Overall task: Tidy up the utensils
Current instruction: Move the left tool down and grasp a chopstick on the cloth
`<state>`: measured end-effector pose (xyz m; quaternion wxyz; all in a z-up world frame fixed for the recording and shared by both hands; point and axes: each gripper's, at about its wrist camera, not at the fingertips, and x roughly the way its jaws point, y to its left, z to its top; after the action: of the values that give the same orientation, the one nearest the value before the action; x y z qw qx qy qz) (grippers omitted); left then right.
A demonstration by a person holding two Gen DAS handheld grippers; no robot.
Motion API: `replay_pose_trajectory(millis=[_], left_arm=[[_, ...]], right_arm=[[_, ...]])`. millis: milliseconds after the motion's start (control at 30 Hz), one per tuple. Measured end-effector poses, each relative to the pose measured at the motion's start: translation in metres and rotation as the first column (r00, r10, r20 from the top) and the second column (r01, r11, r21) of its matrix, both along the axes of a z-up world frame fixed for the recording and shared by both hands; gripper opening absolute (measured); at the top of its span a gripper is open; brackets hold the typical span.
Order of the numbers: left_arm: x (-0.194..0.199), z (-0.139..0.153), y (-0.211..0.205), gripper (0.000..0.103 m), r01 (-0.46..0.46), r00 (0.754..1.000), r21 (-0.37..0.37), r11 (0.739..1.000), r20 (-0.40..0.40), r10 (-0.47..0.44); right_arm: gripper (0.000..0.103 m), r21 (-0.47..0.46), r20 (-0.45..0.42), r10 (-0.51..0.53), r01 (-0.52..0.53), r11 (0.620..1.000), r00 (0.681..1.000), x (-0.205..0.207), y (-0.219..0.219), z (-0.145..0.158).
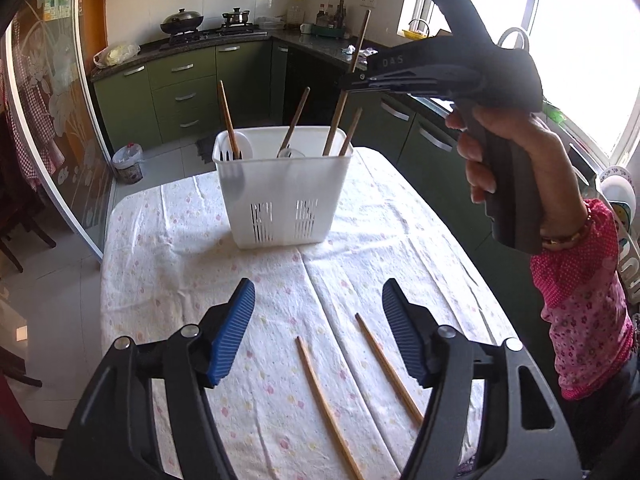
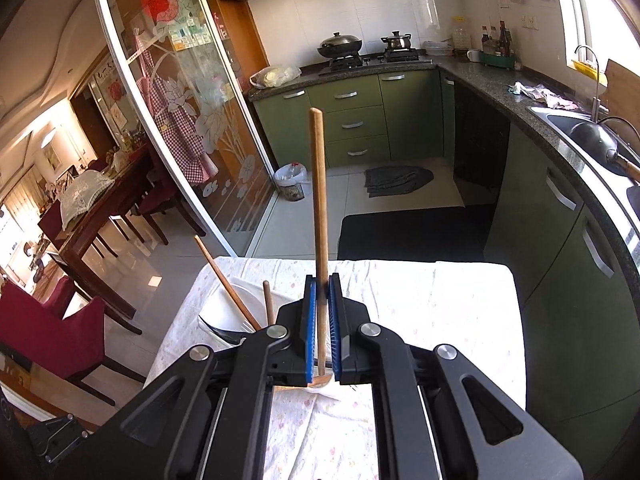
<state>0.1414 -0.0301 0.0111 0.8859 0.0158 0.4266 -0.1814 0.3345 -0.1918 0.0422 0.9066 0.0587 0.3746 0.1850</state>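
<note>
A white slotted utensil holder [image 1: 280, 192] stands mid-table with several wooden-handled utensils in it. My right gripper [image 2: 322, 332] is shut on a long wooden-handled utensil [image 2: 319, 200], upright, its lower end down in the holder's right side; in the left wrist view the right gripper [image 1: 352, 82] sits above the holder, clamped on that handle [image 1: 346, 92]. My left gripper [image 1: 318, 332] is open and empty above the near table. Two wooden chopsticks [image 1: 324, 404] [image 1: 386, 364] lie on the cloth between its fingers. The holder's rim [image 2: 224, 312] shows in the right wrist view.
The table has a flowered white cloth [image 1: 180, 280]. Green kitchen cabinets [image 1: 180, 96] and a stove with pots lie beyond. A glass sliding door [image 1: 48, 120] is on the left. A sink counter [image 2: 560, 120] runs along the right. Red chairs [image 2: 52, 332] stand left of the table.
</note>
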Motion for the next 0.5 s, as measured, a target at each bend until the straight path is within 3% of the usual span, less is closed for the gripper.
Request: replay_pose_trajectory(millis=[167,500], left_arm=[[-0.014,-0.027,-0.002,0.080,0.019,0.996,-0.014,1.000,-0.090,-0.020],[-0.004,-0.070,0.002,0.080,-0.055,0.951,0.019,0.998,-0.302,0.058]], right_arm=[[0.008,-0.004,-0.026,0.010,-0.010,1.000,1.000,0.001,0.002,-0.022],[0.009,0.034,-0.028,0.027,-0.026,0.999,0.999,-0.029,-0.010,-0.020]])
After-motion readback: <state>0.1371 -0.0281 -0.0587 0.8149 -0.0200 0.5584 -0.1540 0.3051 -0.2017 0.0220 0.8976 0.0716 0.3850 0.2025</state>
